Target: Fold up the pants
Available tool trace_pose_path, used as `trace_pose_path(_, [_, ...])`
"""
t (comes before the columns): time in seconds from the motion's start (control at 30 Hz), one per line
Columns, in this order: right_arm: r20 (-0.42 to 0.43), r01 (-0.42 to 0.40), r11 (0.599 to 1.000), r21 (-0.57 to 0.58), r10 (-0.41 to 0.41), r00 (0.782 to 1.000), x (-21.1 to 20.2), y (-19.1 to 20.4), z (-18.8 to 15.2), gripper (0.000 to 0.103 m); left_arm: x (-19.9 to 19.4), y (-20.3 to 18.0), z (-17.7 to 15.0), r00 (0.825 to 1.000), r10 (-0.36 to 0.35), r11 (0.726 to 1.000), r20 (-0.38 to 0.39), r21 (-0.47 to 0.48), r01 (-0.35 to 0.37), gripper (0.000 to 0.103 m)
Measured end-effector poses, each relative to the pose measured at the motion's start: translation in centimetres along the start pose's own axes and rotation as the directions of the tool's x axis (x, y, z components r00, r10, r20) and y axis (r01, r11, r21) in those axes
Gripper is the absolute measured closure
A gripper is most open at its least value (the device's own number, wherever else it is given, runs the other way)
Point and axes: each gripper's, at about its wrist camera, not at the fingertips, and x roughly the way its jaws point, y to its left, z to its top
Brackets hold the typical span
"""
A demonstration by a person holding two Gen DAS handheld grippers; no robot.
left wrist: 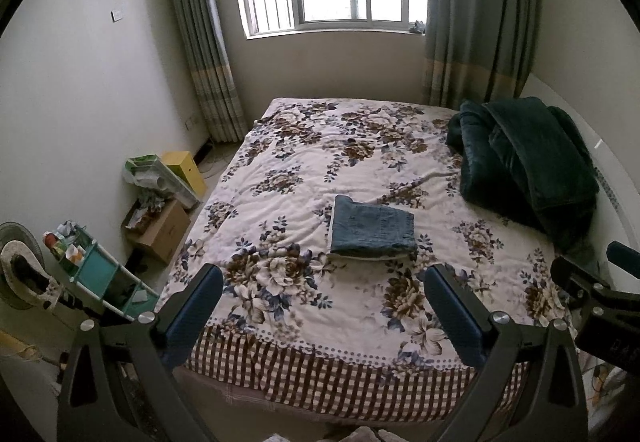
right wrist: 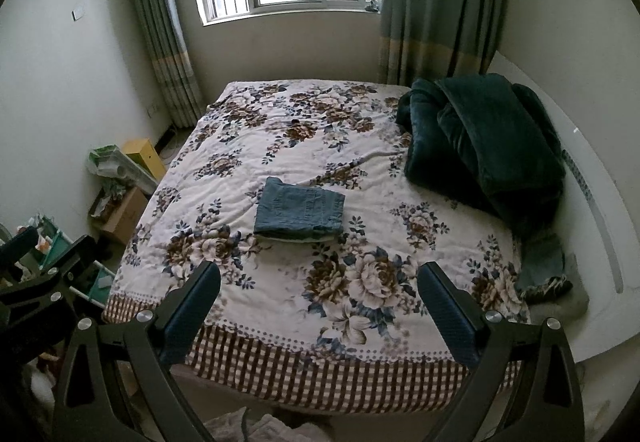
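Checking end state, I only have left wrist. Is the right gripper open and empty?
Observer: Yes. The right gripper has its fingers wide apart with nothing between them, near the foot of the bed.
Operator: It blocks my view of the bed's right edge. Anything there?
Observer: A second denim piece with a frayed end lies at that edge, just below the dark green blanket.
Operator: Touching the folded pants?
Observer: No. The folded pants lie mid-bed, well apart from it, with floral cover between.
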Motion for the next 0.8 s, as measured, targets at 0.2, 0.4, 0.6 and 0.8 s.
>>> trace_pose_path(0.2, [0.001, 0.000, 1.000, 0.004, 0.000, 1.000, -0.08, 0.12, -0.09, 0.002, 0.08, 0.07, -0.01, 1.000, -0.003, 1.000, 0.000, 0.001, 0.003, 0.000])
trace_pose_path(0.4, [-0.001, 0.000, 1.000, 0.005, 0.000, 1.000, -0.06, -0.06, -0.08, 0.002, 0.25, -0.21, 0.37, 1.000, -0.011, 1.000, -0.003, 0.000, 0.011, 0.000])
trace_pose_path(0.6, [-0.001, 0.001, 1.000, 0.009, -0.001, 1.000, -0.08, -0.06, -0.08, 0.002, 0.18, -0.41, 0.46, 1.000, -0.022, 1.000, -0.007, -0.003, 0.022, 0.000])
trace_pose_path(0.8, [-0.001, -0.001, 1.000, 0.009, 0.001, 1.000, 0.05, -0.41, 0.07, 0.002, 0.17, -0.72, 0.62, 1.000, -0.026, 1.000, -0.006, -0.002, 0.026, 0.000])
